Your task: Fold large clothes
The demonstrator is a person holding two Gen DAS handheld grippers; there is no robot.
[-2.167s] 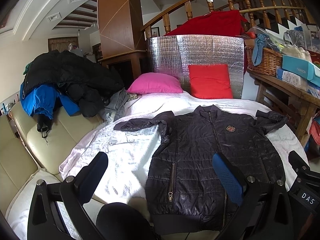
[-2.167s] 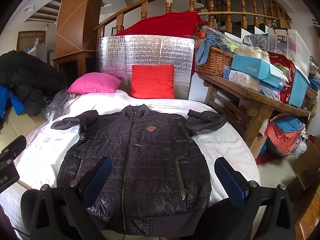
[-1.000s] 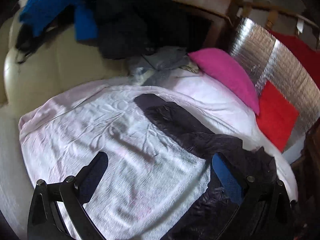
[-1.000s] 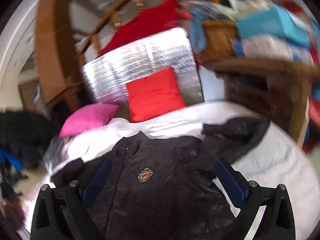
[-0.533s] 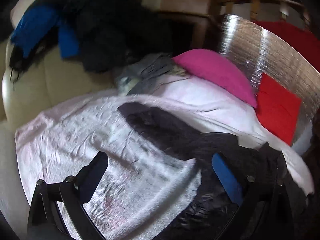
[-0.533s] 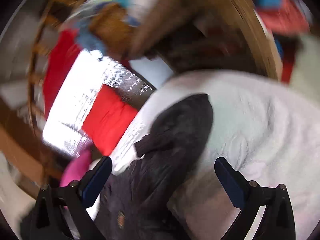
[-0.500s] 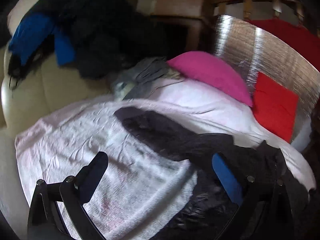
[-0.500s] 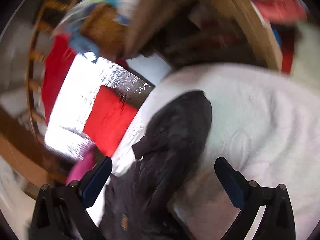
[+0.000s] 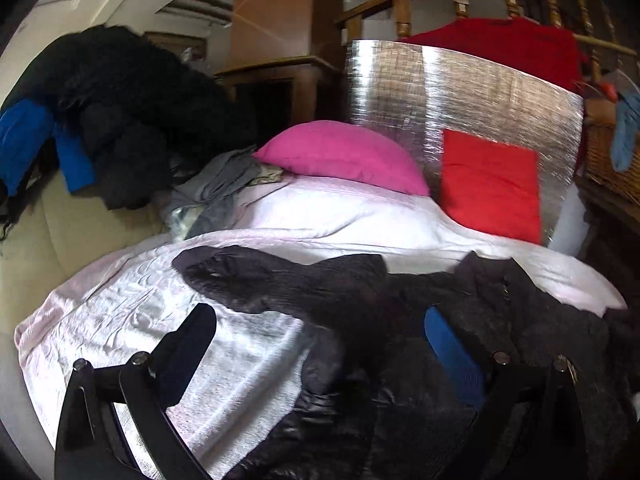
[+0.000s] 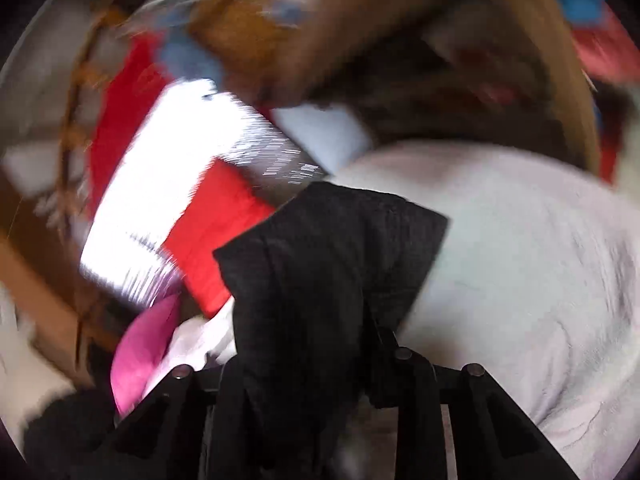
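Note:
A dark quilted jacket [image 9: 500,320] lies front up on a white bedsheet [image 9: 120,312]. Its one sleeve [image 9: 248,280] stretches out to the left in the left wrist view. My left gripper [image 9: 320,340] is open just above the sheet, one finger over bare sheet and the blue-padded finger [image 9: 452,356] over the jacket body, with the sleeve's root between them. In the blurred right wrist view the jacket's other sleeve [image 10: 332,248] stands up from my right gripper [image 10: 308,360]. Its jaws are closing and have drawn close together, pinching the sleeve cloth.
A pink pillow [image 9: 340,156] and a red cushion [image 9: 488,184] lean on a silver foil panel [image 9: 460,88] at the bed's far end. Dark and blue clothes [image 9: 120,100] pile on a cream sofa at left. A wicker basket [image 9: 612,152] stands at right.
The right gripper's jaws, wide apart before, have come together on the jacket's sleeve, and that view has rolled. The left view has rolled level and moved nearer the other sleeve.

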